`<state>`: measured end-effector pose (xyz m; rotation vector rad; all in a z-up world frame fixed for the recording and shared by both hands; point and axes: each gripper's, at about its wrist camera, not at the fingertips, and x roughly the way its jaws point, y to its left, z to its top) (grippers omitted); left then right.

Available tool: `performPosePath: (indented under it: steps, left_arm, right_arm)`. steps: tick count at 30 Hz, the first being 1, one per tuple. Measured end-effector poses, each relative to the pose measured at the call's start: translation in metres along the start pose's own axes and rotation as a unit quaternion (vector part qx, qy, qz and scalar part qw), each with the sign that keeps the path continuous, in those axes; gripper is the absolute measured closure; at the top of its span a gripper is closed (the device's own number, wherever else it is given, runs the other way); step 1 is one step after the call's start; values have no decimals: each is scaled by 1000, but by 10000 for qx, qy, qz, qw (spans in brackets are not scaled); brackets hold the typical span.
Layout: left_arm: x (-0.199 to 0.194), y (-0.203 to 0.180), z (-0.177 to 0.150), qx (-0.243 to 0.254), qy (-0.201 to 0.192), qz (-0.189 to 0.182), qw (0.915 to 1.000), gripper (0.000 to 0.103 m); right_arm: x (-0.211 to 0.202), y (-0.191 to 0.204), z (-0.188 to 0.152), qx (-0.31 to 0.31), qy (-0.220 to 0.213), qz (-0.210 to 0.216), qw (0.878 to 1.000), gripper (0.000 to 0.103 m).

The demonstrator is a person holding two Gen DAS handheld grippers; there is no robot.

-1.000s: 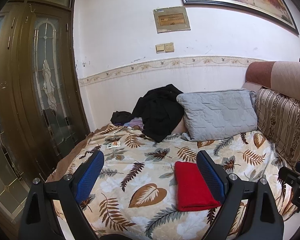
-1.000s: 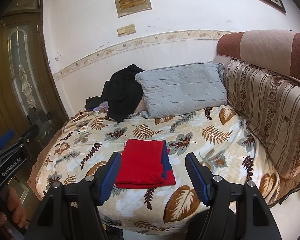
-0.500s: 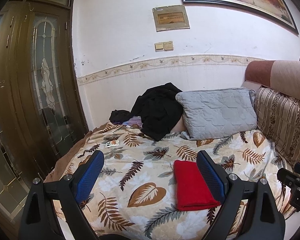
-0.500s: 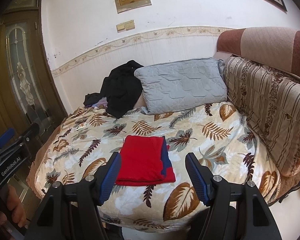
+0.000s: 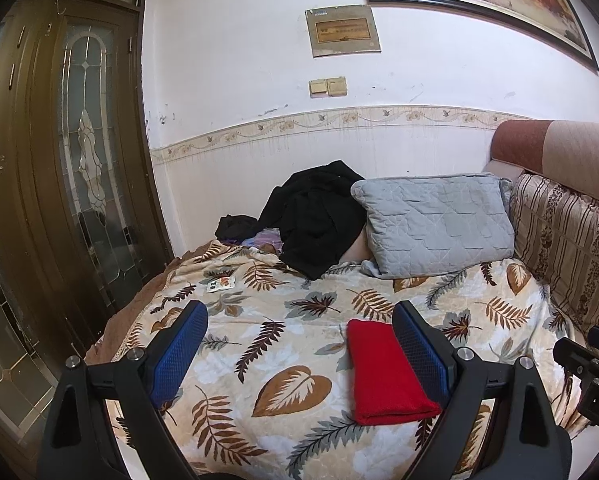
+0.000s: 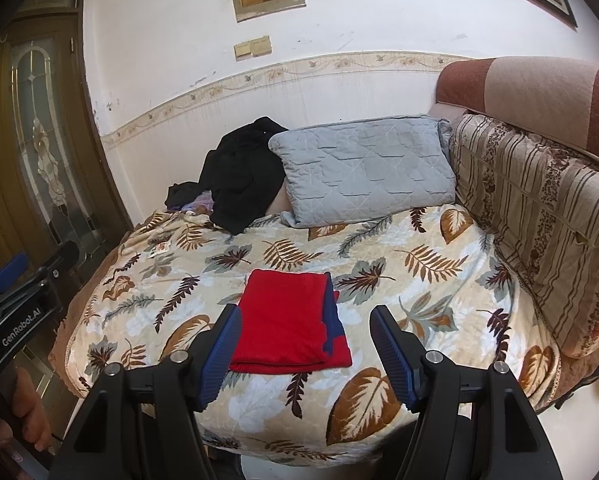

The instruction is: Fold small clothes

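Note:
A folded red garment (image 6: 287, 320) with a dark blue edge lies flat on the leaf-patterned blanket (image 6: 419, 264), near its front. My right gripper (image 6: 305, 324) hovers in front of it, open and empty, jaws wide apart. In the left wrist view the same red garment (image 5: 383, 372) lies right of centre, partly behind the right finger. My left gripper (image 5: 299, 320) is open too, holding nothing, back from the cloth. The left gripper's body (image 6: 23, 304) shows at the left edge of the right wrist view, held by a hand (image 6: 27, 404).
A grey quilted pillow (image 6: 363, 168) leans at the back beside a heap of black clothes (image 6: 239, 184). A striped sofa back (image 6: 539, 216) runs along the right. A small packet (image 5: 220, 283) lies on the blanket's far left. A wooden glass door (image 5: 59, 184) stands left.
Both views shift very slightly. The red garment stays put and both grippers stay open.

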<state>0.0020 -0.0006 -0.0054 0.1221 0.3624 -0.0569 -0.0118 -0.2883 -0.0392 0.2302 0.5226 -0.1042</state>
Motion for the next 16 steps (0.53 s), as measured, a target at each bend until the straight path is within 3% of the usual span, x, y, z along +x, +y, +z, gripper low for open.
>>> performPosePath:
  steps: [10, 16]
  left_arm:
    - [27, 2, 1, -3, 117, -76, 9999, 10]
    - [58, 1, 3, -41, 75, -316, 9995, 10]
  right_arm:
    - [21, 6, 7, -40, 110, -48, 9999, 33]
    - [45, 6, 16, -145, 234, -8, 9996, 33]
